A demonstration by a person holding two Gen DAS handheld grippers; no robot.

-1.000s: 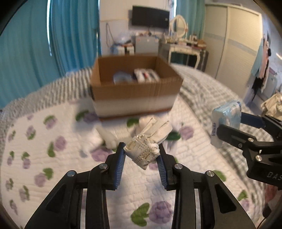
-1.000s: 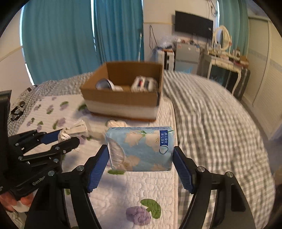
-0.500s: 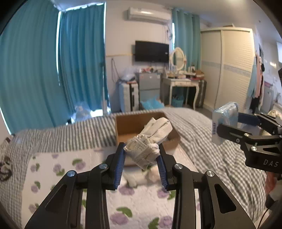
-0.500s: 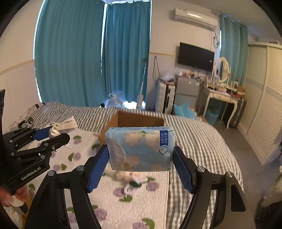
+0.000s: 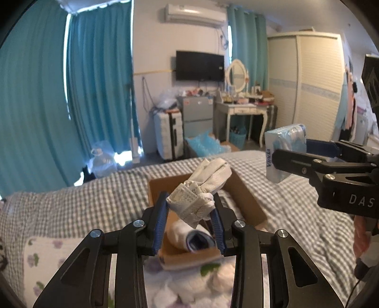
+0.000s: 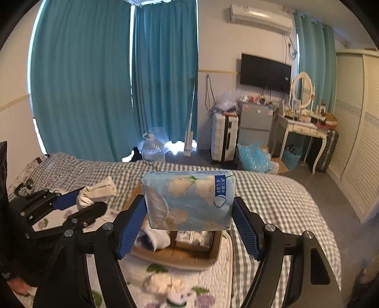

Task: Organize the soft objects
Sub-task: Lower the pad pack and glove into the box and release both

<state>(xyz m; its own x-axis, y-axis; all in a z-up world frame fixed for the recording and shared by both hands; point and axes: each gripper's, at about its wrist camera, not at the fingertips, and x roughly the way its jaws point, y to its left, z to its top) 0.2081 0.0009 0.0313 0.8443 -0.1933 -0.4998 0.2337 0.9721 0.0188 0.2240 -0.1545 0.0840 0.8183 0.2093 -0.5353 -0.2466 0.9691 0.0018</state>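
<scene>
l claw (image 5: 189, 213) clamped on rolled white socks (image 5: 201, 189) | r claw (image 6: 189, 220) clamped on tissue pack (image 6: 189, 201) | both over cardboard box (image 5: 246, 203) just below/ahead, some rolls in already | left: drop both, white bits near claws on quilt (image 6: 225, 255)

TV (image 5: 199, 65), AC (image 6: 260, 17) — teal curtains (image 6: 163, 71)

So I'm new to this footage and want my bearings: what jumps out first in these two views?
The right tongs fill the foreground, clamped on a blue tissue pack. Beside them the left tongs grip a rolled white sock bundle. Both hang above an open cardboard box on the checked bed, teal curtains behind.
</scene>
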